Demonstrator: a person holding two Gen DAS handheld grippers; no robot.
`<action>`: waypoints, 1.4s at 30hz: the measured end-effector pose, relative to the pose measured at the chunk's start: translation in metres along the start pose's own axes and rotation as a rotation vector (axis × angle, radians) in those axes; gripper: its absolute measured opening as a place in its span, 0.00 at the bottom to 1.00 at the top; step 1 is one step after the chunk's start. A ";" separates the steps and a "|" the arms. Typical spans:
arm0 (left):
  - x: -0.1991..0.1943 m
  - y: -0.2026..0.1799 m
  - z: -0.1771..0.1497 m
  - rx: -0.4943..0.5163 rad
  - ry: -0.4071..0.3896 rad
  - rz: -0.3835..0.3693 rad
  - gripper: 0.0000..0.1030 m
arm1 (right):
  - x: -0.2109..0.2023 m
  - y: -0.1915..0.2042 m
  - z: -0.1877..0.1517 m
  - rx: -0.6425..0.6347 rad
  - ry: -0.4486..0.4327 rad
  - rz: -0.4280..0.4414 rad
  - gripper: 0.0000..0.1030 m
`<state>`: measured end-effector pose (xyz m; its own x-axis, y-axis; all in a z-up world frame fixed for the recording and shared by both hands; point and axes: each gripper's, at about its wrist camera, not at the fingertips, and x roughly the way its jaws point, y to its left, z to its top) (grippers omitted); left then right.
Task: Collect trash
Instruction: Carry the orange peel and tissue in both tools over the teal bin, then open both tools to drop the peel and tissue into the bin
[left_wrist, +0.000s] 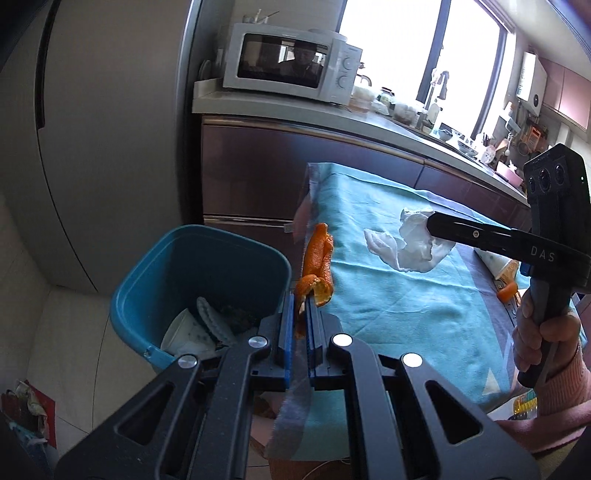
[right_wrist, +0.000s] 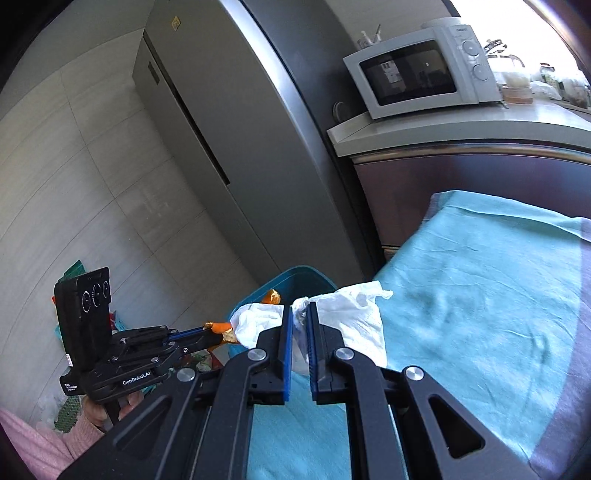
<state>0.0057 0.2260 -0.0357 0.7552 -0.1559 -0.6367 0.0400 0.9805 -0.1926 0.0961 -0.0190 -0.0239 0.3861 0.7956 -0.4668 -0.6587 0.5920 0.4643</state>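
My left gripper (left_wrist: 303, 301) is shut on a strip of orange peel (left_wrist: 317, 258), held at the table's left edge beside the blue trash bin (left_wrist: 155, 266). The bin stands on the floor and holds paper and other trash. My right gripper (right_wrist: 300, 314) is shut on a crumpled white tissue (right_wrist: 354, 314) and holds it above the teal tablecloth (right_wrist: 480, 295), near the bin (right_wrist: 306, 280). The right gripper also shows in the left wrist view (left_wrist: 434, 223), with the tissue (left_wrist: 410, 243) in it. The left gripper shows in the right wrist view (right_wrist: 212, 329) with the peel (right_wrist: 221, 328).
A grey fridge (left_wrist: 92, 147) stands behind the bin. A counter with a white microwave (left_wrist: 291, 61) runs behind the table. Another orange peel piece (left_wrist: 506, 291) and a paper cup (left_wrist: 496, 260) lie at the table's right. Bags sit on the floor (left_wrist: 26, 410).
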 end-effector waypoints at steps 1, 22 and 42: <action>0.000 0.005 -0.001 -0.011 0.002 0.010 0.06 | 0.006 0.002 0.002 -0.003 0.007 0.007 0.06; 0.035 0.075 -0.015 -0.176 0.080 0.127 0.06 | 0.117 0.039 0.022 -0.088 0.179 0.039 0.06; 0.104 0.108 -0.022 -0.329 0.188 0.122 0.10 | 0.175 0.043 0.007 -0.092 0.342 -0.051 0.15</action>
<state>0.0742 0.3128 -0.1395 0.6075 -0.0897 -0.7892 -0.2771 0.9072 -0.3164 0.1397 0.1465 -0.0797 0.1914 0.6673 -0.7198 -0.7056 0.6033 0.3717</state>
